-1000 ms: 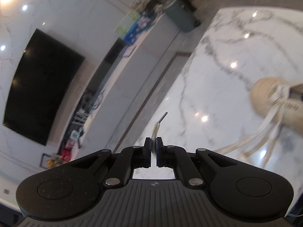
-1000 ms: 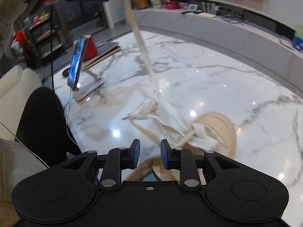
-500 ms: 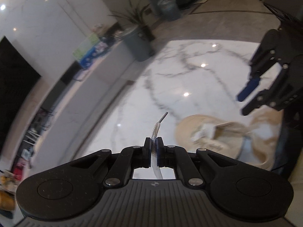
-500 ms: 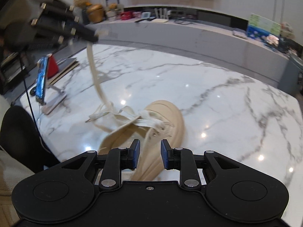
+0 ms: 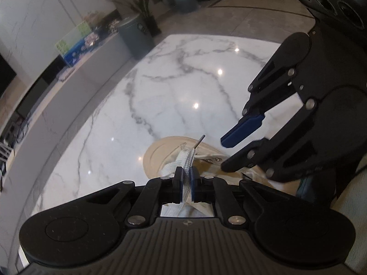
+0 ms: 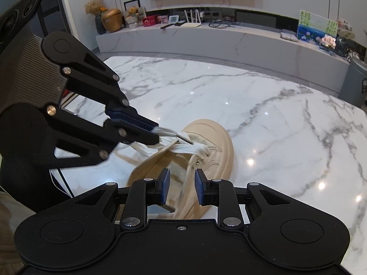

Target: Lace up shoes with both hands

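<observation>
A beige canvas shoe (image 6: 206,146) lies on the white marble table (image 6: 286,137), toe pointing away from me. My left gripper (image 5: 186,178) is shut on the flat cream lace (image 5: 189,160) near its end, and the dark metal aglet (image 5: 199,141) sticks out over the shoe's toe (image 5: 158,153). In the right wrist view that same left gripper (image 6: 156,135) comes in from the left, holding the lace tip (image 6: 183,139) just above the shoe's tongue and eyelets (image 6: 197,161). My right gripper (image 6: 181,189) hovers over the shoe's opening, jaws apart with nothing pressed between them.
A long marble TV console (image 6: 229,36) with ornaments, cables and a picture runs behind the table. A grey bin (image 5: 135,39) and a potted plant (image 5: 142,6) stand past the table's far end. Loose lace loops (image 6: 135,149) lie left of the shoe.
My left gripper swung down and toward the shoe with the lace end, from high over the table to just above the tongue. The right gripper shifted slightly over the shoe.
</observation>
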A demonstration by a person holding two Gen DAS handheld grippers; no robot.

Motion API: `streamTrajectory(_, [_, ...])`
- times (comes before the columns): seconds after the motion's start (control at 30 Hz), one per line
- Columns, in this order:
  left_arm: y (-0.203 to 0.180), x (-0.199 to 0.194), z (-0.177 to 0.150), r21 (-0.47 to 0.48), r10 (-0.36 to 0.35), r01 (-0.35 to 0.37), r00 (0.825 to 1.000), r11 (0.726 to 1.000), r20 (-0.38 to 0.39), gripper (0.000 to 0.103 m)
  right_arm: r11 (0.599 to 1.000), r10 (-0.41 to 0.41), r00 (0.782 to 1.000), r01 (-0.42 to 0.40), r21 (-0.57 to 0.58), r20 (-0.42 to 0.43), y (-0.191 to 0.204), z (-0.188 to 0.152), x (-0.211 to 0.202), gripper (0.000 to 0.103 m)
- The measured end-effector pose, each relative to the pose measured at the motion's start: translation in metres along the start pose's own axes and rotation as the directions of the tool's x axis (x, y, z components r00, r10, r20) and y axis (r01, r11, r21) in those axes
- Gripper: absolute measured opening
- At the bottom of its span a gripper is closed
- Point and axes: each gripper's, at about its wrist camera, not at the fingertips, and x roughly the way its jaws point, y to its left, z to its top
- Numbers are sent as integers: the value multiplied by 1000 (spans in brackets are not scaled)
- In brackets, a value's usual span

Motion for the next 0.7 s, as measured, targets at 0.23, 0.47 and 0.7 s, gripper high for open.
streamTrajectory(0.23, [-7,2,-1,-48,-37,36,999,998,-13,6,999,-17,1000,16,41,11,-7,-1,7,6])
streamTrajectory(0.47, [-8,16,-2,-75,-5,1,998,997,-59,6,997,-25,1000,25,69,9,-16,-4,7,3])
streamTrajectory(0.7, [-11,21,0,-21,74,-77,991,997,-114,6,995,-40,999,40,88,0,-21,-7,10,3])
